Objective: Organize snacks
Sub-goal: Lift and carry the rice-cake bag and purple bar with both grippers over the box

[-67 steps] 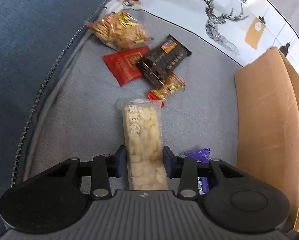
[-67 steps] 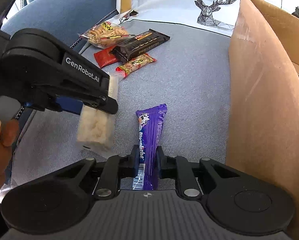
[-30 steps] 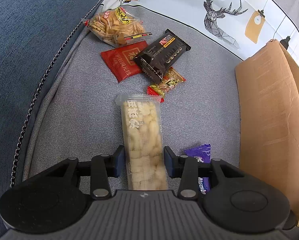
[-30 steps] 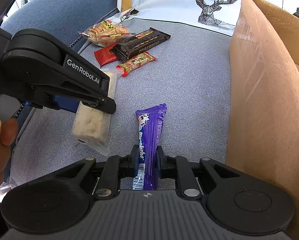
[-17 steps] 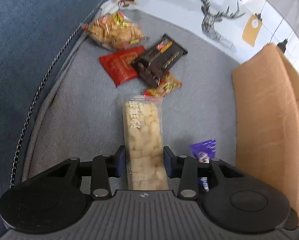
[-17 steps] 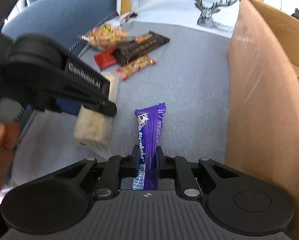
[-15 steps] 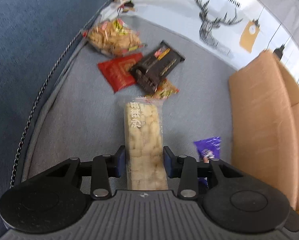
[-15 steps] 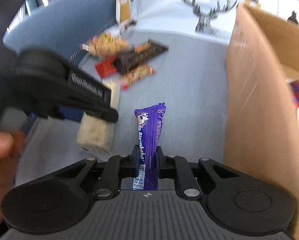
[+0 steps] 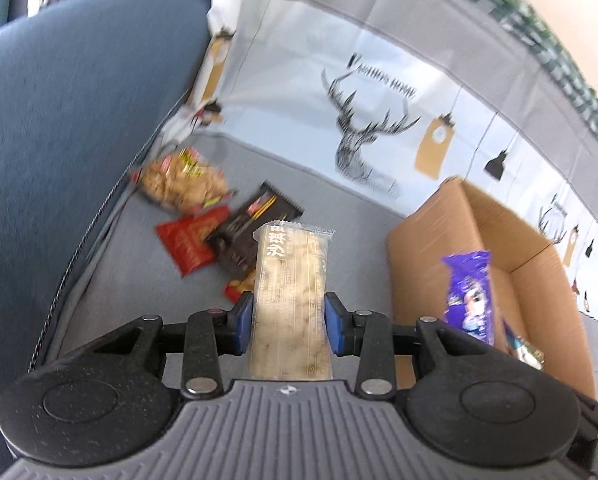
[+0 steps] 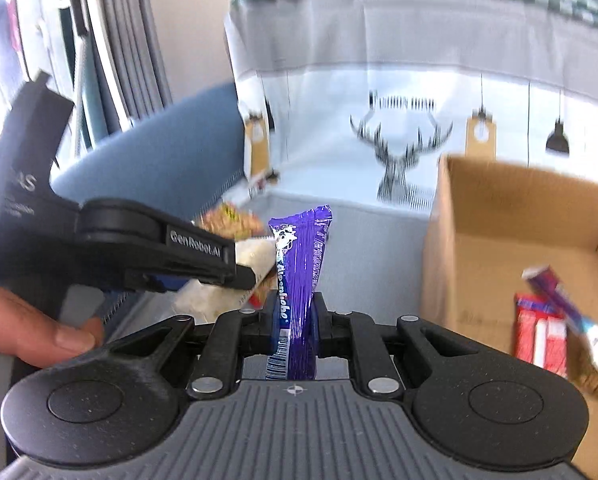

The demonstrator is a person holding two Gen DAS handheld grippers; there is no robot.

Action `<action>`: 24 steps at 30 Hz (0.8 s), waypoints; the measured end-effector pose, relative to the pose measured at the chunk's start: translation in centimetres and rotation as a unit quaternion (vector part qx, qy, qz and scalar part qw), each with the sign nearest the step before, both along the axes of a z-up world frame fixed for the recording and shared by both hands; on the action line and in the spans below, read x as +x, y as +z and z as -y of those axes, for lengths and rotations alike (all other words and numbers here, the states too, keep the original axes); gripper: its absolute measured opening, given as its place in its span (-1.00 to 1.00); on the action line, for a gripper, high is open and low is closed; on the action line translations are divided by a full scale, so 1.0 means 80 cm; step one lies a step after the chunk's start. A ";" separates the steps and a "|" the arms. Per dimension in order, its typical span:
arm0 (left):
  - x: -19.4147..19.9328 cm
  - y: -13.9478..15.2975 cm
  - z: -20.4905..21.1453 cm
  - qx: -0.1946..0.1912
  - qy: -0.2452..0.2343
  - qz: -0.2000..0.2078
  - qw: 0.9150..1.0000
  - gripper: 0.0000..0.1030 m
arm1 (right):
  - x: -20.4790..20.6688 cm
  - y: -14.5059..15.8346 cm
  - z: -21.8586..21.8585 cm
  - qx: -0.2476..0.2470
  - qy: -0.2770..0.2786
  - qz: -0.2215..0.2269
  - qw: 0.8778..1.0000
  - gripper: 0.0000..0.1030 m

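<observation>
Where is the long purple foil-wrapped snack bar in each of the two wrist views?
Left wrist: the long purple foil-wrapped snack bar is at right, before the brown cardboard box.
Right wrist: centre, upright in the right gripper.
Shared landmark: the deer print cloth.

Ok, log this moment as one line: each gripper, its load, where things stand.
left gripper: shut on pale bar | right gripper: shut on purple bar | box: open, holds snacks | four packs on couch

Home: blue sofa point(image 9: 59, 160), deer-print cushion point(image 9: 379, 128)

Black left gripper point(image 10: 255, 276) marked GenRobot.AI, blue pads point(image 9: 243, 322), silver screws.
</observation>
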State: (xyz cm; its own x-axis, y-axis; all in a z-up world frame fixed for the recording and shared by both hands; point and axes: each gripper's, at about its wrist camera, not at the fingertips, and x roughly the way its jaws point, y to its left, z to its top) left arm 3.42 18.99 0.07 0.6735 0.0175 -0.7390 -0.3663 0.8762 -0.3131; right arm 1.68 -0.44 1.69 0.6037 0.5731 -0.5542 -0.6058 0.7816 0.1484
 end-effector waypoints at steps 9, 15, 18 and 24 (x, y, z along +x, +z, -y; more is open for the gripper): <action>0.005 0.030 0.034 0.038 -0.030 0.078 0.996 -0.22 | 0.004 0.038 0.052 0.032 -0.019 0.082 0.996 -0.70; 0.014 0.042 0.067 0.053 -0.056 0.128 0.989 -0.22 | 0.026 0.047 0.085 0.032 -0.063 0.104 0.992 -0.70; 0.019 0.048 0.089 0.058 -0.073 0.153 0.984 -0.22 | 0.036 0.048 0.100 0.019 -0.095 0.117 0.988 -0.70; 0.033 0.057 0.141 0.057 -0.114 0.198 0.972 -0.22 | 0.058 0.046 0.140 -0.016 -0.173 0.144 0.974 -0.70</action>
